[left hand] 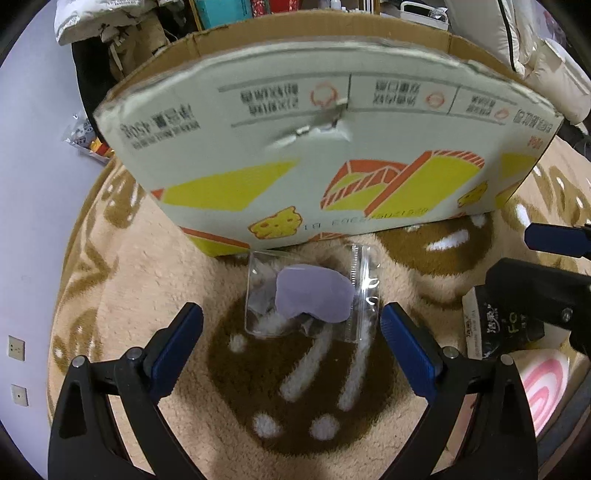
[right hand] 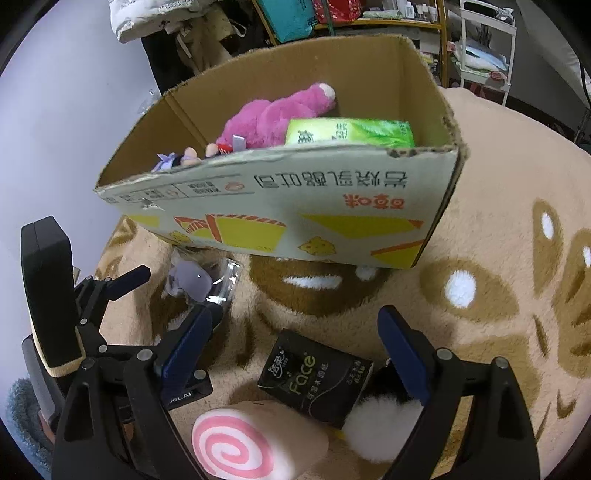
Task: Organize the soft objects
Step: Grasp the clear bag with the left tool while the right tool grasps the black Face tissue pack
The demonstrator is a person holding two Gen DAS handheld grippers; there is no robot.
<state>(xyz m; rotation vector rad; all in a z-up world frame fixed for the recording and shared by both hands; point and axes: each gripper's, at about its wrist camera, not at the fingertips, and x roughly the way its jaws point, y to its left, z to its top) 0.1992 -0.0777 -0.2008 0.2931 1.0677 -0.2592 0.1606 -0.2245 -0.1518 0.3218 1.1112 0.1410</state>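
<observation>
A clear plastic bag holding a soft lilac item (left hand: 314, 293) lies on the rug just in front of the cardboard box (left hand: 332, 147). My left gripper (left hand: 291, 317) stands open just short of it, fingers on either side. In the right wrist view the box (right hand: 295, 206) holds a pink plush (right hand: 273, 118), a green tissue pack (right hand: 351, 133) and a small purple toy (right hand: 173, 160). My right gripper (right hand: 295, 332) is open above a black tissue pack (right hand: 314, 376), a pink-swirl plush (right hand: 236, 443) and a black-and-white fluffy toy (right hand: 380, 424). The bagged lilac item (right hand: 195, 280) lies to the left.
A beige and brown patterned rug (right hand: 480, 332) covers the floor. Shelves with boxes (right hand: 332, 14) and a white rack (right hand: 487, 44) stand behind the box. A purple wall (left hand: 29, 184) is at left, with a small packet (left hand: 86, 140) on the floor beside it.
</observation>
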